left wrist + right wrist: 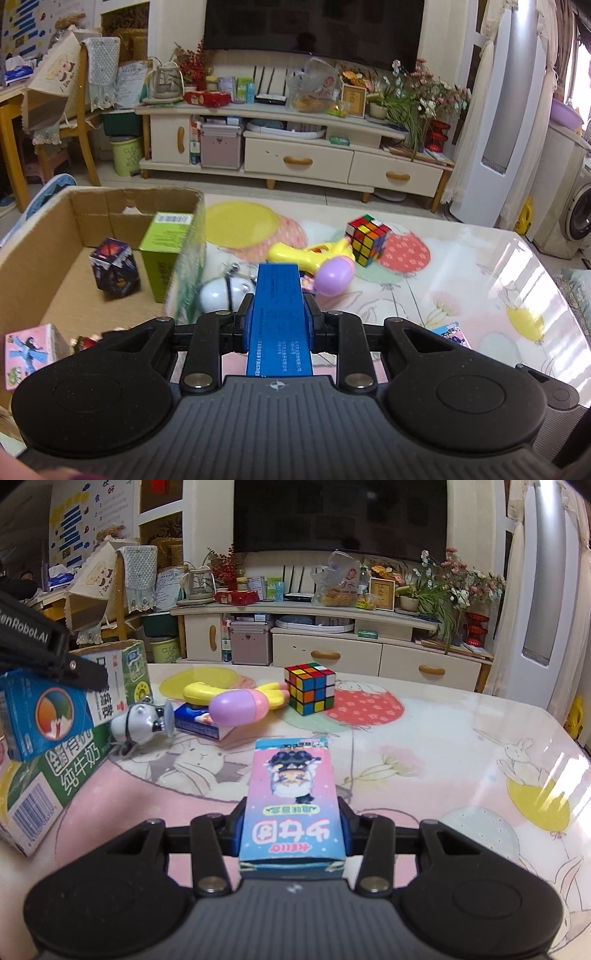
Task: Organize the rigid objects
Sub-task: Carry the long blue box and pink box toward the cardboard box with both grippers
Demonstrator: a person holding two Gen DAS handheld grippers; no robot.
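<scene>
Partly sorted, by the look of it. Nearest, right gripper point(291, 830) clamped on a glossy pink card box point(293, 805), low over the table's near edge; left gripper point(279, 325) clamped on a slim blue carton point(279, 314) by the cardboard crate's point(37, 236) right wall. Inside the crate already – a dark printed box point(114, 271), a green carton point(166, 247), a pink packet point(31, 354). Left toward the table's point(443, 738) middle and far edge: a smooth plastic toy point(236, 701) in yellow and lilac, a hard-edged puzzle cube point(310, 688), a white round figure point(138, 723)
</scene>
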